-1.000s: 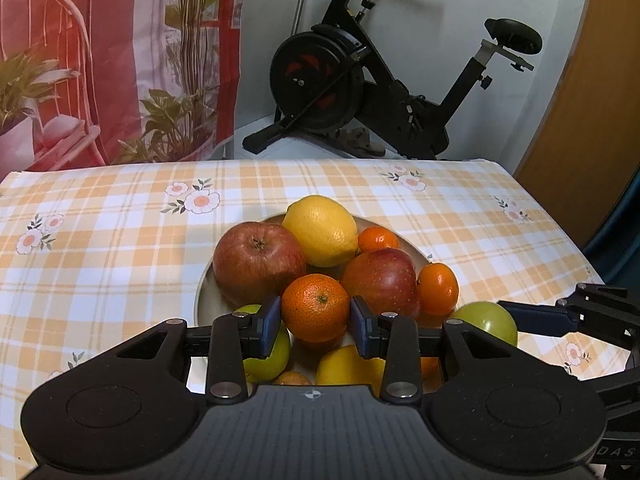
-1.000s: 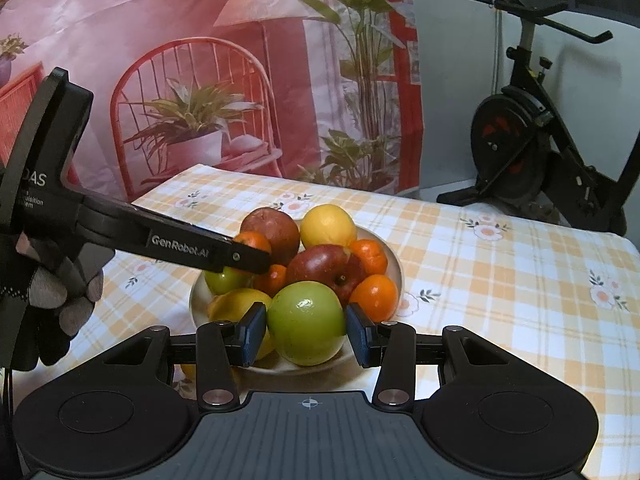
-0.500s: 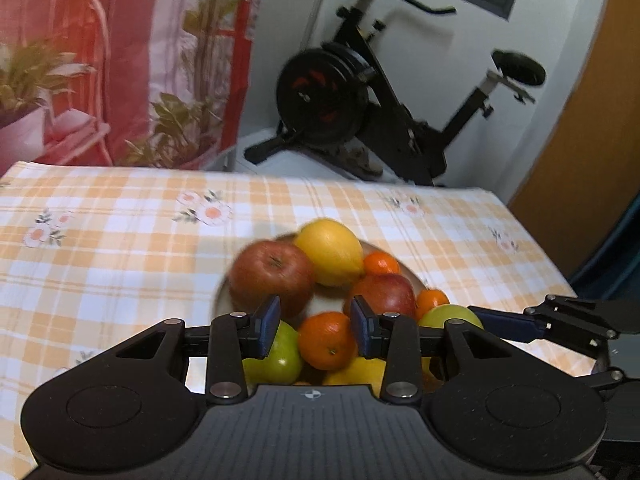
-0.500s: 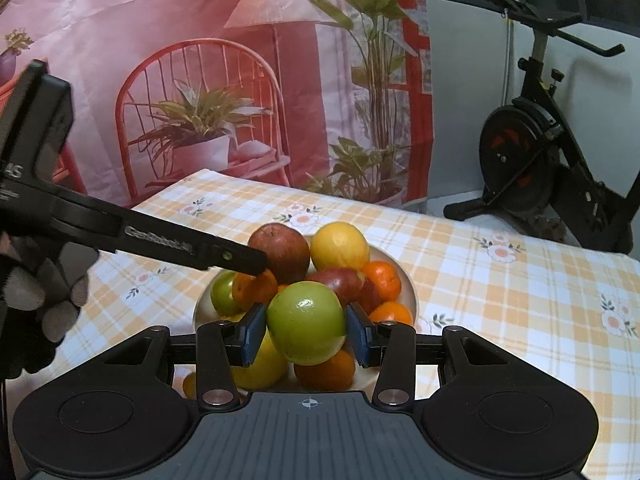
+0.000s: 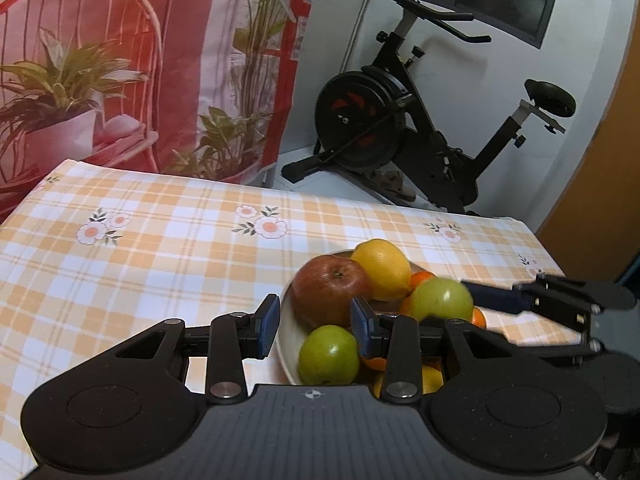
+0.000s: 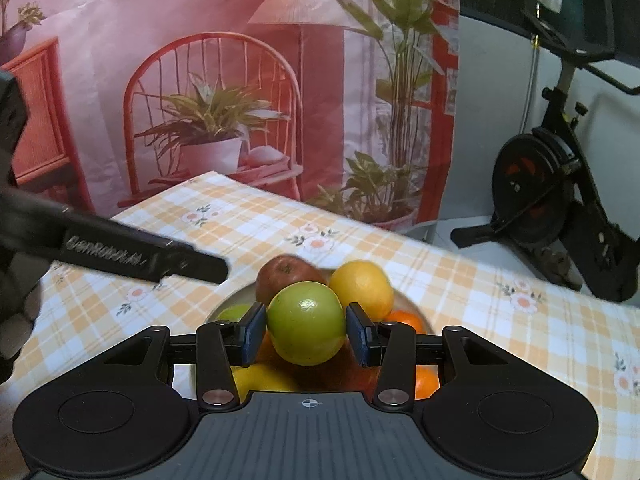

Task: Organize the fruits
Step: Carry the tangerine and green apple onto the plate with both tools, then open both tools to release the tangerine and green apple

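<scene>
Nearest: right gripper clamps a green apple at its widest part, above the bowl; looks firm, smooth, a bit slippery (judgement). Left gripper jaws part-open, holding nothing. In the bowl beyond: 1 green apple, 1 red apple, 1 lemon, approx 3 oranges; others hidden.
</scene>
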The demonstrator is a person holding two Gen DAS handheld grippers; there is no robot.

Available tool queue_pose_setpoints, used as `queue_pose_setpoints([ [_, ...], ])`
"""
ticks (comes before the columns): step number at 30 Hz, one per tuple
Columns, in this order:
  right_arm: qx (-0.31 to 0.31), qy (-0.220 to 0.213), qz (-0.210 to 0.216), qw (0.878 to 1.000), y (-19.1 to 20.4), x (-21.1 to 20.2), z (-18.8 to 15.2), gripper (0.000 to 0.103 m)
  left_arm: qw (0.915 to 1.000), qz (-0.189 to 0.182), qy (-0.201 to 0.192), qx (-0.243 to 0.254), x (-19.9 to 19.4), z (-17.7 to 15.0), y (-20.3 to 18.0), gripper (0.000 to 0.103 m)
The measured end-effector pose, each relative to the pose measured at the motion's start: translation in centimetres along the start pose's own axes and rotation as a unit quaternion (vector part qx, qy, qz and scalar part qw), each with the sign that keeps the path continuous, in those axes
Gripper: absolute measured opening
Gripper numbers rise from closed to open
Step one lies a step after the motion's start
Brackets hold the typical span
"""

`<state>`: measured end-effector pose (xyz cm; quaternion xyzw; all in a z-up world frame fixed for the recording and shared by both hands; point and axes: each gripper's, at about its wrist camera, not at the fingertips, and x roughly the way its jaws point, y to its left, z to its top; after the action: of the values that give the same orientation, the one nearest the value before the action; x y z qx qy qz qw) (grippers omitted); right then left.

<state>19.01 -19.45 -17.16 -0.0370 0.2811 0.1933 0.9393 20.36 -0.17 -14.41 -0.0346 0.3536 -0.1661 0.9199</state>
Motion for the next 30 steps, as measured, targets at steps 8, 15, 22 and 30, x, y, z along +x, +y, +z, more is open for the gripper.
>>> queue_pose_setpoints([
  [8, 0.02, 0.0, -0.023, 1.0, -1.3, 3.3, 1.1, 0.04, 0.9999, 0.014, -0.009, 0.0, -0.5, 0.1, 0.4, 0.041],
  [15, 0.012, 0.016, -0.011, 1.0, -0.8, 4.5, 1.2, 0.041, 0.9999, 0.009, -0.001, -0.009, -0.3, -0.1, 0.7, 0.041],
  [22, 0.021, 0.022, -0.013, 0.999, -0.9, 3.7, 0.8, 0.044, 1.0, 0.002, 0.005, -0.006, -0.4, -0.4, 0.2, 0.041],
  [30, 0.044, 0.009, -0.012, 0.999, -1.3, 0.9, -0.3, 0.044, 0.9999, -0.004, 0.013, 0.0, -0.9, -1.1, -0.3, 0.041],
])
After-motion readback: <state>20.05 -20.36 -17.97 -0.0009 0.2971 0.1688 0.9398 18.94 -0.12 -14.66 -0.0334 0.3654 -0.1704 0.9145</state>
